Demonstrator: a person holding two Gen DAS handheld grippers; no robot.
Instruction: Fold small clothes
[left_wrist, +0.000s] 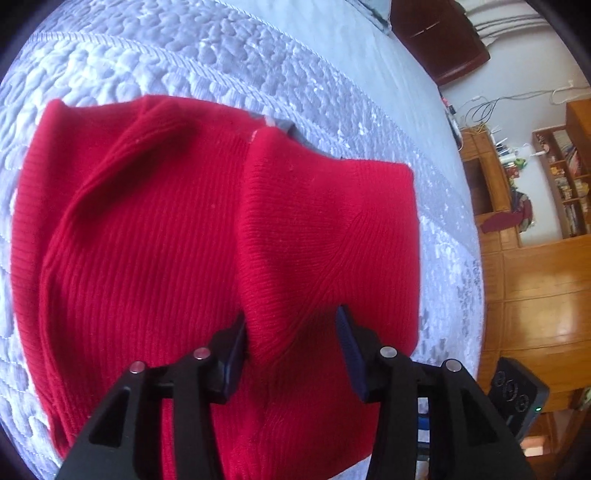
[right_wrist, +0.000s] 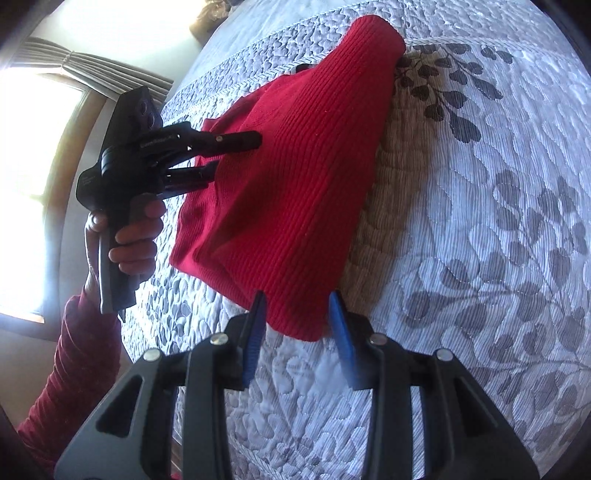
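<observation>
A red knit garment (left_wrist: 207, 236) lies partly folded on the bed's quilted cover (right_wrist: 480, 258). The left gripper (left_wrist: 291, 350) stands part-open around a raised fold at the garment's near edge, its pads not pressing. The right gripper (right_wrist: 297, 332) straddles the garment's near corner, narrow; whether it pinches the cloth cannot be told.

A quilted leaf-patterned bedspread (right_wrist: 480, 229) – beyond it wooden shelves (left_wrist: 561, 181), a wooden floor (left_wrist: 535, 295), a curtained window (right_wrist: 48, 147).
</observation>
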